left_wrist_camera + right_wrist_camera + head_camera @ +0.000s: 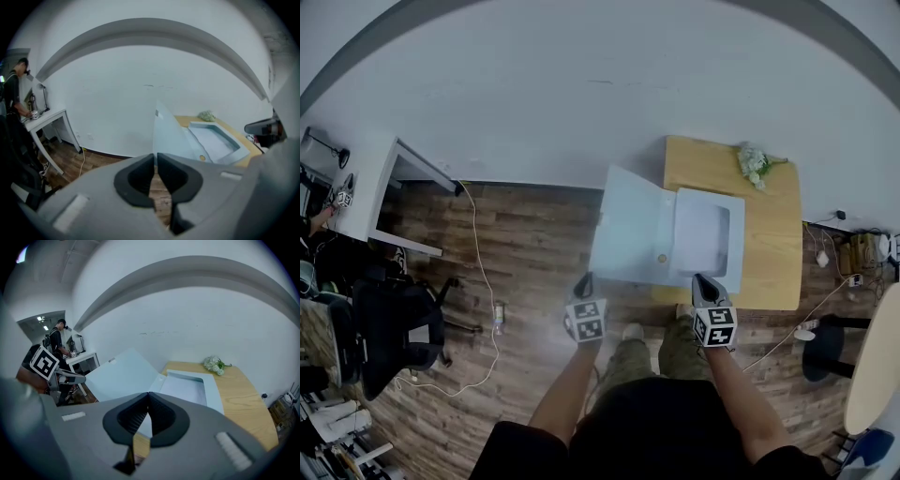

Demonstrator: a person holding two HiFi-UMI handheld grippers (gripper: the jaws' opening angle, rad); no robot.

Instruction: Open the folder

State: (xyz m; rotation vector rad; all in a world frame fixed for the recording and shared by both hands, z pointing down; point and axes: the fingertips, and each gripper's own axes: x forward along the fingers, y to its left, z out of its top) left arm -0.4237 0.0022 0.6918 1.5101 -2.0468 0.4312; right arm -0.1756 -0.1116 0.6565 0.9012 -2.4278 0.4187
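The pale blue box folder (703, 230) lies open on the wooden table (773, 234). Its lid (628, 230) is swung out to the left and hangs past the table's left edge over the floor. My left gripper (584, 279) is just below the lid's near edge, apart from it; in the left gripper view (155, 157) its pads stand a thin slit apart with nothing between them, and the lid (168, 138) rises ahead. My right gripper (703, 279) hovers at the table's near edge, its pads (148, 394) meeting at the tips, empty, facing the folder (187, 387).
A bunch of white flowers (754, 161) lies at the table's far end. A white desk (370, 192) and a black chair (394, 323) stand at the left, and a cable (478, 262) trails over the wooden floor. A dark stool (825, 347) stands at the right.
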